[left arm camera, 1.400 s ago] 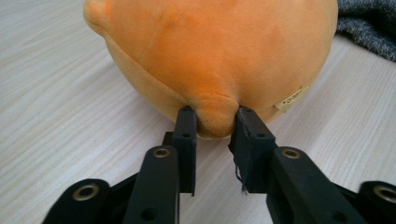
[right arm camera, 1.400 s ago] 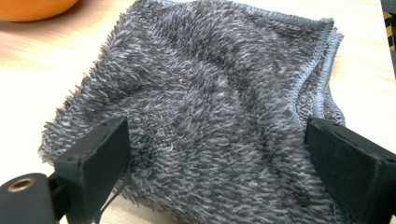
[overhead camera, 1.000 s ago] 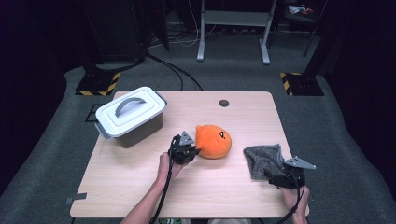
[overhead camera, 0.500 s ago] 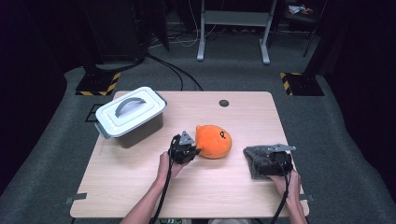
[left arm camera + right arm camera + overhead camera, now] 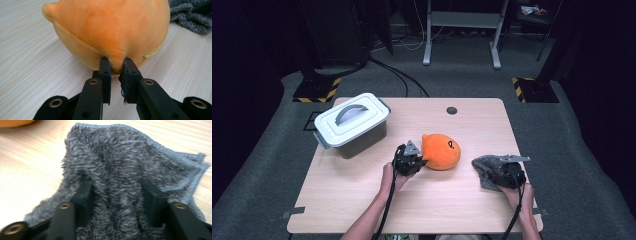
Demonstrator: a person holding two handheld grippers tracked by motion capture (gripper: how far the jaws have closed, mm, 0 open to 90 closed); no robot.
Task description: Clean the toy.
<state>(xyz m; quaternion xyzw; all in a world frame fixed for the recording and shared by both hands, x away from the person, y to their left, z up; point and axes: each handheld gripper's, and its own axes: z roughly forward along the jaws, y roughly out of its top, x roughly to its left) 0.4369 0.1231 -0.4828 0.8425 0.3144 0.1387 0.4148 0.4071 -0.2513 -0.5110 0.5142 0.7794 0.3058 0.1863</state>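
Desk (image 5: 362, 200) of pale wood grain stands on grey carpet in a dark room; behind it are metal stand legs, loose cables and two black-and-yellow striped floor plates. A small dark round cap (image 5: 452, 110) sits in the desk top near its far edge.

Taking the orange plush toy (image 5: 441, 151) as the landmark, from left to right: one white lidded box (image 5: 352, 125) with a grey handle lies well to its left and a little farther back, set at a slant. One left gripper (image 5: 419, 163) touches the toy's left side; in the left gripper view its jaws are pressed nearly together, pinching a small orange nub of the plush (image 5: 115, 63) at the toy's lower edge. The toy itself rests on the desk near the middle, round, with a small dark mark on its top. One grey fuzzy cloth (image 5: 486, 167) lies crumpled to the right of the toy, apart from it, close to the desk's right edge. One right gripper (image 5: 498, 176) sits on the near part of that cloth; in the right gripper view its jaws have just been closing, and a thick fold of the cloth (image 5: 117, 182) is bunched between them with the pads pressing into the pile.

Two forearms come in from the near edge, one to each gripper. A small tan label (image 5: 152, 52) is sewn to the toy's underside; its print is too small to read.
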